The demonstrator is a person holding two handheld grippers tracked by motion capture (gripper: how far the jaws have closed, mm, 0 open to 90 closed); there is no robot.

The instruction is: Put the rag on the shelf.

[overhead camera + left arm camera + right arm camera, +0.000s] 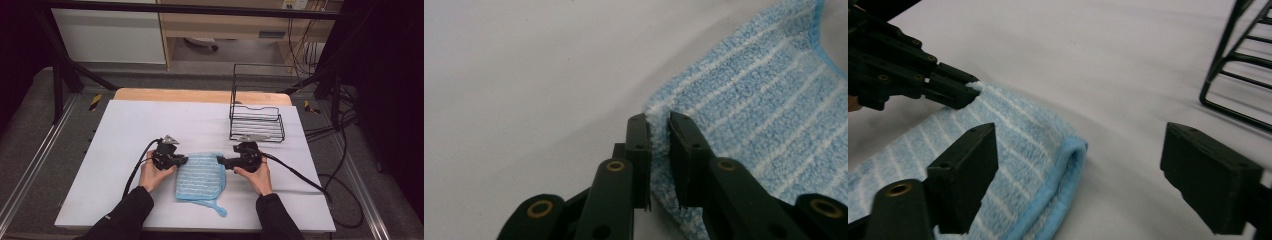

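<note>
White covering spreads over the table (130, 130) in front of you, with a black wire rack (256, 122) standing near its far right part and grey floor around. Near your edge lies the blue striped cloth (201, 176), folded, a small loop trailing from its near corner.

Your left hand (154, 175) comes in from the bottom left, forearm angled inward, with the left gripper (184, 160) lying low and pointing right at the cloth's far left corner. In the left gripper view its jaws have pinched that corner between the pads (640, 145), the pile squeezed up in the narrow gap.

Your right hand (256, 175) mirrors it from the other side, the right gripper (220, 160) aimed left at the cloth's far right corner. Its jaws stand wide apart, with the rounded folded edge (1063, 175) between them and neither pad pressing on it.
</note>
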